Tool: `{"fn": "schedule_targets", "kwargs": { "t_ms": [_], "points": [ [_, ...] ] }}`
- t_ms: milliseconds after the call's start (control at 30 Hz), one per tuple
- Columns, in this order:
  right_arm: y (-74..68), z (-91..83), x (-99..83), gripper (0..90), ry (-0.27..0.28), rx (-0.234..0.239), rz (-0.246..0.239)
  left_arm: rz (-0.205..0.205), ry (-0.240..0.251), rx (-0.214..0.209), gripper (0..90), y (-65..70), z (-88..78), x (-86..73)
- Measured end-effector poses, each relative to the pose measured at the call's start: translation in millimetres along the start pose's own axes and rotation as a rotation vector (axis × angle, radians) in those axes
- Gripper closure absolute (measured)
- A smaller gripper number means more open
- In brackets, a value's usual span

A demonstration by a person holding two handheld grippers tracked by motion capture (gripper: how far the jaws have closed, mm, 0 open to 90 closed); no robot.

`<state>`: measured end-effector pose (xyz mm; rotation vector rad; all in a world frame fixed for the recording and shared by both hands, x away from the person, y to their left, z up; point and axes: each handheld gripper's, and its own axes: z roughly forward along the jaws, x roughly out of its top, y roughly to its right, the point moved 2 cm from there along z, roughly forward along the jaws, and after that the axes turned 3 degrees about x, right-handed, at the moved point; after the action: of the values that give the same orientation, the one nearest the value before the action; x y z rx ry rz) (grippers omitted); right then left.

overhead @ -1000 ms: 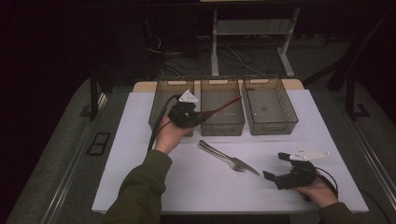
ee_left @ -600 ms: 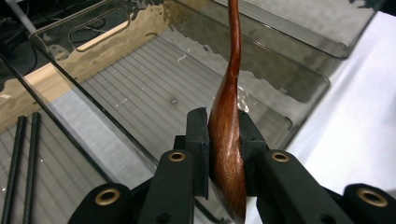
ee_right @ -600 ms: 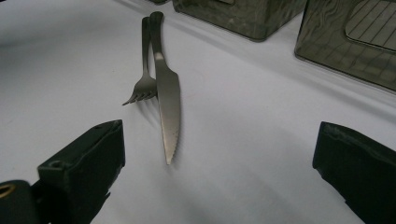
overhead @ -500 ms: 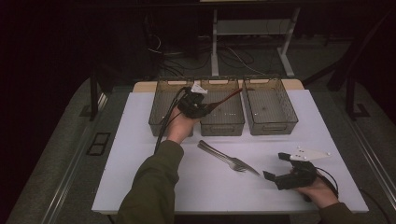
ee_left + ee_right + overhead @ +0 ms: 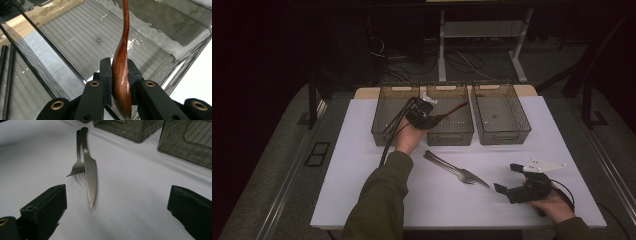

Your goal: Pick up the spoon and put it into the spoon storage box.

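Left gripper (image 5: 432, 116) is clamped on a dark reddish-brown wooden spoon (image 5: 121, 75), pads pressing both sides of the bowl end, handle pointing away over the middle bin. The spoon is held over the middle clear smoky plastic bin (image 5: 451, 134), one of three bins in a row along the far edge of the white tabletop (image 5: 362, 190); in the left gripper view the spoon hangs above that bin's ribbed floor, not touching it.

Step in hand, as I read it: drop the spoon into the middle bin. To do it well: lower until the spoon's handle is inside the walls and close to the floor, keep it lengthwise with the bin so it does not catch the rim, then let go and lift straight up.

Right gripper (image 5: 523, 186) rests near the tabletop's near right corner, jaws spread wide, nothing between them. A matte steel fork (image 5: 78, 165) and a serrated steel table knife (image 5: 89, 173) lie side by side and touching mid-table, just ahead of it.
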<state>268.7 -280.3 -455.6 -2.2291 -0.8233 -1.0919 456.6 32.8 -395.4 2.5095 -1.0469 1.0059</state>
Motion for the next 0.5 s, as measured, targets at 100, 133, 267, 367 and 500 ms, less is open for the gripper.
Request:
{"fn": "schedule_targets", "kwargs": {
  "t_ms": [100,133,267,367,500],
  "points": [
    [-0.1,-0.3,0.1,1.8,0.001,0.0,-0.001,0.001,-0.004,0.001,77.8,1.9,2.1,-0.1],
    [-0.1,-0.4,0.1,1.8,0.001,0.0,0.0,0.003,-0.006,-0.001,77.7,2.4,2.5,-0.2],
    [-0.1,-0.5,0.1,1.7,0.001,0.0,0.0,-0.003,-0.018,-0.007,77.9,5.5,5.1,-0.6],
    [0.0,-0.4,0.0,1.7,0.001,0.0,0.0,0.004,-0.016,-0.014,77.8,6.1,5.3,-0.1],
    [-0.1,-0.5,0.0,1.8,0.001,0.001,-0.002,-0.003,-0.001,-0.021,73.7,6.6,4.4,1.2]
  ]
}}
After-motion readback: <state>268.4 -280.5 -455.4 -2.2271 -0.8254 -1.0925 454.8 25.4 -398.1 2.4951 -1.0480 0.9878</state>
